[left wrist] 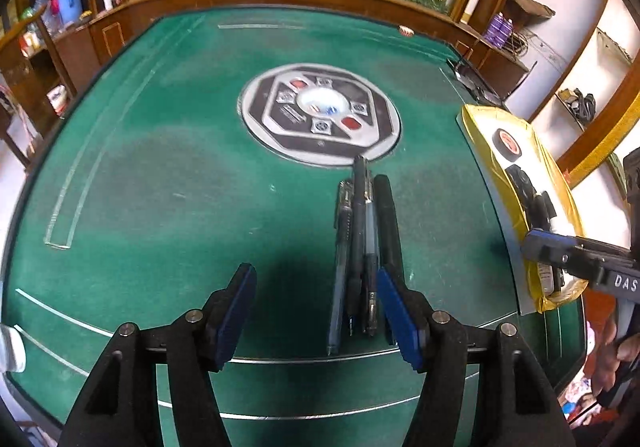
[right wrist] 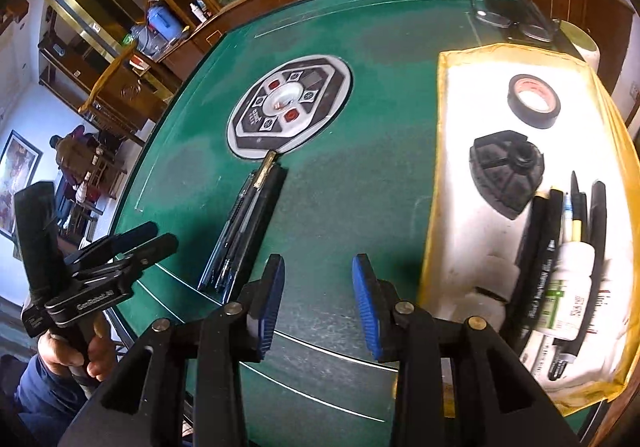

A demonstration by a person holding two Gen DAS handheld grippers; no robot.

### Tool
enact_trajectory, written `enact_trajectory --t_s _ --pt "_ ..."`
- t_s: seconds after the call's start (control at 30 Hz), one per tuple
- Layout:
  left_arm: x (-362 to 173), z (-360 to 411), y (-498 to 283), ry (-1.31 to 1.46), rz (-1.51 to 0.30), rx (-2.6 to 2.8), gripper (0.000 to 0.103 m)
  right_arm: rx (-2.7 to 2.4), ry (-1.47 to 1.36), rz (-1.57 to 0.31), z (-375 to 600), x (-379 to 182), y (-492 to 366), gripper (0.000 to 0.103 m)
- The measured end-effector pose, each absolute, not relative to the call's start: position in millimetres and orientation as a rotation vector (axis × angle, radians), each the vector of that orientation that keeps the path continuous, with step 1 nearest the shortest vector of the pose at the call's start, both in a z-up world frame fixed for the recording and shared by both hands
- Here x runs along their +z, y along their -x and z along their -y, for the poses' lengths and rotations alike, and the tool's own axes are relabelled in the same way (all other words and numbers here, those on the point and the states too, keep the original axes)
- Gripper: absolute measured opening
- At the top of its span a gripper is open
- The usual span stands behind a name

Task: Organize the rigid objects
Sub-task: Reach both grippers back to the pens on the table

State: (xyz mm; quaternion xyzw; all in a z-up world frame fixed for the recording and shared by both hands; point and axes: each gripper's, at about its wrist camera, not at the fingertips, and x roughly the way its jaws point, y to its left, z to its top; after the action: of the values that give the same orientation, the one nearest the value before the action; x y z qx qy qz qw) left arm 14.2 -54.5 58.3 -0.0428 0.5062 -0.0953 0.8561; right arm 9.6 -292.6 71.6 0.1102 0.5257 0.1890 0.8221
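Green felt covers the whole bench (left wrist: 160, 167), a mahjong-style top with a round control panel (left wrist: 320, 113) set into its middle. On the right edge lies a yellow padded envelope (right wrist: 448, 167), which seems to serve as the collecting spot: on it sit a roll of black tape (right wrist: 534, 99), a black wedge-shaped plastic piece (right wrist: 506, 171), a white bottle (right wrist: 568, 287) and several pens laid side by side (right wrist: 536, 247), all lengthwise along the envelope (tidily enough, I'd say, so the long things share one direction).

Out on the felt, a bundle of pens (left wrist: 362, 247) lies in a neat row, touching one another, their far ends just reaching the panel's rim. These look like the next lot to go across.

The left gripper (left wrist: 316, 311) hangs low over the near end of that bundle, jaws spread wide and empty; its right pad (left wrist: 394, 315) sits just beside the outermost pen, so the bundle is off to one side of the gap and not yet between the pads. The right gripper (right wrist: 318, 305) hovers over bare felt between the bundle and the envelope, jaws likewise wide and holding nothing.

My guess is the left hand must shift right to straddle a pen before closing; gathering the whole row at once could scatter them.
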Motion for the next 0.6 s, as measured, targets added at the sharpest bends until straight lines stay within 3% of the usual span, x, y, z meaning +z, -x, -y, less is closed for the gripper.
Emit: enact_trajectory --t_s 0.07,0.23,0.6 --pt "51.8 56.8 -20.2 0.080 -1.079 -0.213 0.065 0.401 -0.232 -1.127 289.5 69.3 -8.7 0.034" --pt "34.5 59.5 -42.2 0.057 -1.131 -0.234 0.050 0.371 -0.247 -1.142 293.6 62.6 -6.9 0.034" --pt "21.7 69.9 -66.7 0.001 -1.148 -0.299 0.049 0.302 -0.279 -1.163 302.1 53.7 -1.0 0.034"
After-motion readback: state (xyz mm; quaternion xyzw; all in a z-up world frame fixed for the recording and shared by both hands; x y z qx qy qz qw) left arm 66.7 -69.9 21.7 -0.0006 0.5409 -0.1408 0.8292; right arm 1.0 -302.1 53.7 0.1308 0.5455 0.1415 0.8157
